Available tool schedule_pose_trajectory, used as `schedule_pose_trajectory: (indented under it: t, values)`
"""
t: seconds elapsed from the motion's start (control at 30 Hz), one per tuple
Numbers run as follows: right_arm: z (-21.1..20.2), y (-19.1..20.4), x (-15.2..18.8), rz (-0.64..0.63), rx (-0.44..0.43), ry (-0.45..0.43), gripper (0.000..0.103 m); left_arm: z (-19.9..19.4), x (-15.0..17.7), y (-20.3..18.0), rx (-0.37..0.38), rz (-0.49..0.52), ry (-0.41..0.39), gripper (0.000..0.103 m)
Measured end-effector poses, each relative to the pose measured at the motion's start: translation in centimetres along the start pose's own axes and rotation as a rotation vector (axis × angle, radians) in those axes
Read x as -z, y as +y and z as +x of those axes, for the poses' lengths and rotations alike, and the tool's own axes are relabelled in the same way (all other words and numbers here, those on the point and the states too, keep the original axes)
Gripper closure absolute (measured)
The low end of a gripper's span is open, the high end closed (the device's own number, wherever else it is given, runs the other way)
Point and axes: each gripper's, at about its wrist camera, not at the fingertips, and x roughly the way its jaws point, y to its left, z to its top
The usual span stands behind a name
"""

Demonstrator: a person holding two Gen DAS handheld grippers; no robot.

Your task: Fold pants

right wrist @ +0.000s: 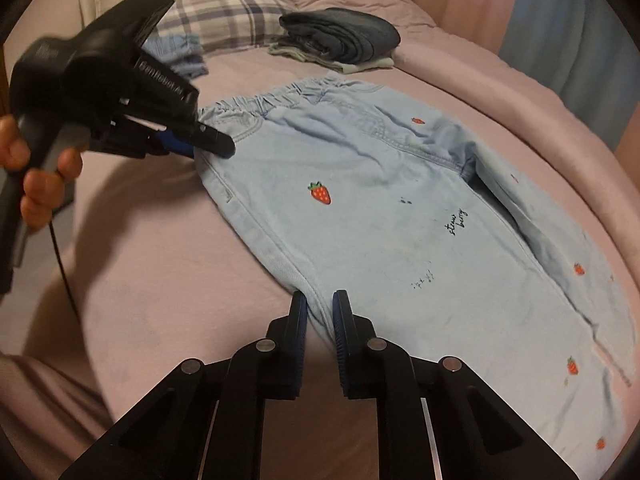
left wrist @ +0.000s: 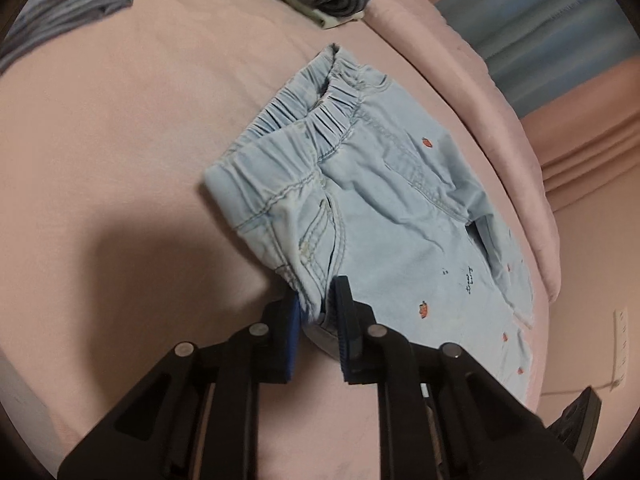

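The pants (right wrist: 380,208) lie spread flat on the pink bedspread (right wrist: 152,260), waistband toward the pillows, legs running off toward the near right edge of the bed. Light blue, little strawberries all over. Both tongs are on the same long side of them, and that looks deliberate: one high, one low, so the whole edge can come up together.

The left gripper (left wrist: 318,312) has its pads pinched together on the fabric just below the waistband, at the side seam by the pocket; cloth bunches up between them. From the other camera you can see it (right wrist: 212,144) coming in level from the left, a hand (right wrist: 36,176) wrapped round its handle.

The right gripper (right wrist: 320,312) is clamped further down that edge, on the outer seam of the leg, a fold of denim squeezed between its blue pads.

My read: this is the set-up for folding one leg across onto the other.

Further out, a stack of folded clothes (right wrist: 340,40) sits near the head of the bed, well clear, beside a plaid pillow (right wrist: 228,16).
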Motion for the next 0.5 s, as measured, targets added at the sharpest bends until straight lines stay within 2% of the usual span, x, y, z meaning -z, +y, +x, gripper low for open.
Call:
schedule_pose_trajectory:
  t: [0.17, 0.27, 0.3, 0.33, 0.37, 0.47, 0.5]
  values:
    - [0.9, 0.4, 0.7, 0.017, -0.032, 0.029, 0.085, 0.5, 0.2, 0.0, -0.071, 0.05, 0.054, 0.081]
    - [0.0, -1.3, 0.0, 0.113, -0.128, 0.032, 0.076, -1.1, 0.0, -1.1, -0.112, 0.138, 0.031, 0.076]
    - [-0.7, -1.9, -0.2, 0.135, -0.141, 0.014, 0.074, -2.0, -0.1, -2.0, -0.148, 0.198, -0.007, 0.076]
    - [-1.5, -2.7, -0.4, 0.15, -0.135, -0.004, 0.069, -2.4, -0.2, -2.7, -0.162, 0.241, -0.032, 0.074]
    - [-2.1, -3.6, -0.5, 0.164, -0.115, -0.017, 0.065, -2.7, -0.4, -3.5, -0.168, 0.283, -0.055, 0.068]
    - [-2.9, -6.8, -0.7, 0.224, -0.009, -0.026, 0.063, -1.9, -0.9, -6.1, -0.137, 0.391, -0.076, 0.047]
    - [-2.8, -8.1, -0.6, 0.253, 0.035, -0.011, 0.063, -0.7, -1.0, -7.1, -0.125, 0.428, -0.068, 0.047]
